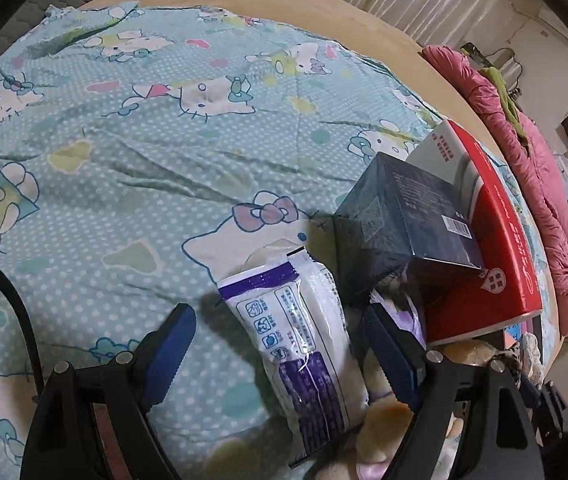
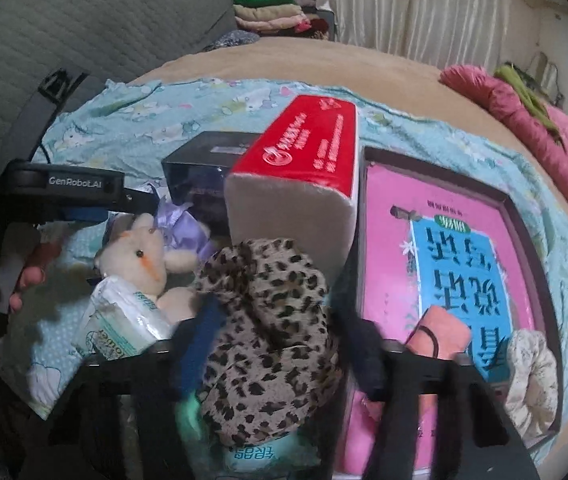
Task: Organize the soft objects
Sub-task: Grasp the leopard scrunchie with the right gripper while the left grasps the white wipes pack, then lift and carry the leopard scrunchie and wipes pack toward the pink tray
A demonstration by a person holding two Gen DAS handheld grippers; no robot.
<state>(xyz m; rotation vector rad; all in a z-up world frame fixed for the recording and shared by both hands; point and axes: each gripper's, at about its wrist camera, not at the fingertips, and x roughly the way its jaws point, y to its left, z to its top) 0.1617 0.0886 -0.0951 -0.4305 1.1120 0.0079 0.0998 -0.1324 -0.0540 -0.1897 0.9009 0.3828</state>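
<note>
My left tool (image 1: 280, 344) hangs over the bed's pale blue cartoon-cat sheet (image 1: 124, 152), its blue pads wide apart on either side of a white and purple plastic tissue pack (image 1: 308, 332), which lies flat on the sheet; neither pad touches it. Just past the pack stands a dark navy cardboard box (image 1: 400, 216), and behind that a red and white paper-tissue brick (image 1: 492, 240) stands close against it.

My right tool (image 2: 280, 344) is clamped on a leopard-print fabric bundle (image 2: 268, 332), which fills the gap between the pads and bulges out above them. Under it a mint-green wipes packet (image 2: 244, 450) shows.

Toward the bed's right edge lies a shallow dark-rimmed tray (image 2: 532, 224) lined with a pink and blue printed sheet. In it sit a folded salmon cloth with a black hair tie (image 2: 442, 334) and, in the near corner, a cream floral scrunchie (image 2: 532, 376).

Left of the bundle, a cream plush bear with a lilac bow (image 2: 144, 256) lies against a white soft towel pack (image 2: 124, 324). A pink quilted blanket (image 2: 556, 136) is heaped along the bed's far right edge.
</note>
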